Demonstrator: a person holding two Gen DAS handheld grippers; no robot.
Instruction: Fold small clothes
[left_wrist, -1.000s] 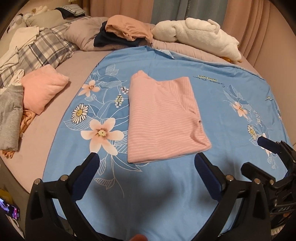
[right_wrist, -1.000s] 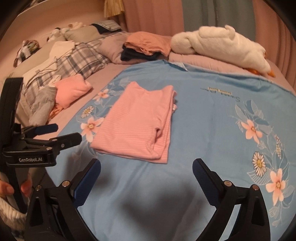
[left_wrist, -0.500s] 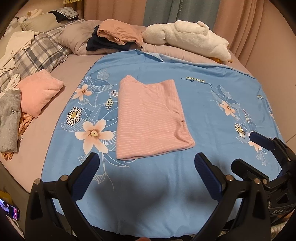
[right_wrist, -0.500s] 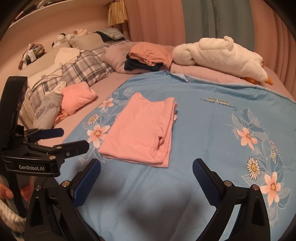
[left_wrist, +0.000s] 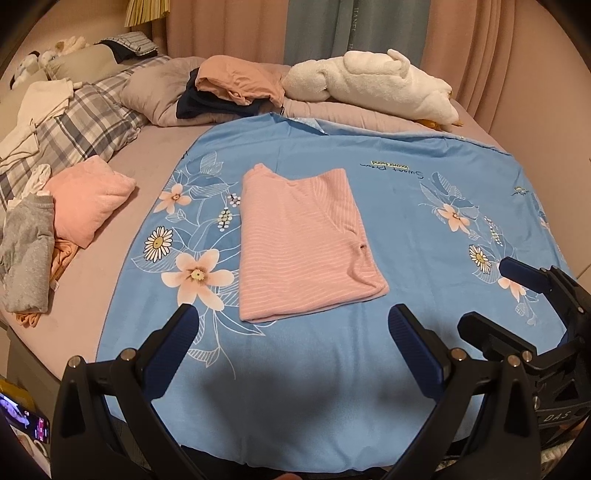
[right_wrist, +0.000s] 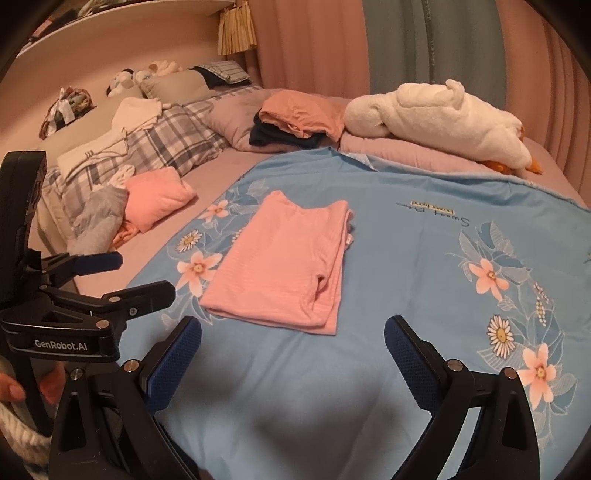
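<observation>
A pink striped garment (left_wrist: 299, 243) lies flat, folded into a long rectangle, on the blue floral sheet (left_wrist: 424, 229); it also shows in the right wrist view (right_wrist: 284, 266). My left gripper (left_wrist: 291, 321) is open and empty, held above the sheet's near edge, short of the garment. My right gripper (right_wrist: 293, 332) is open and empty, also back from the garment's near end. Each gripper shows in the other's view: the right one (left_wrist: 517, 299) at the right, the left one (right_wrist: 107, 273) at the left.
A folded pink garment (left_wrist: 88, 199) and a grey one (left_wrist: 26, 254) lie at the left on the bed. A stack of folded clothes (left_wrist: 229, 85) and a white plush toy (left_wrist: 369, 85) lie at the back. Plaid bedding (left_wrist: 85, 122) is at far left.
Both grippers have pulled back and risen, so the garment and sheet look smaller and farther. The garment has not moved. Both grippers stay open.
</observation>
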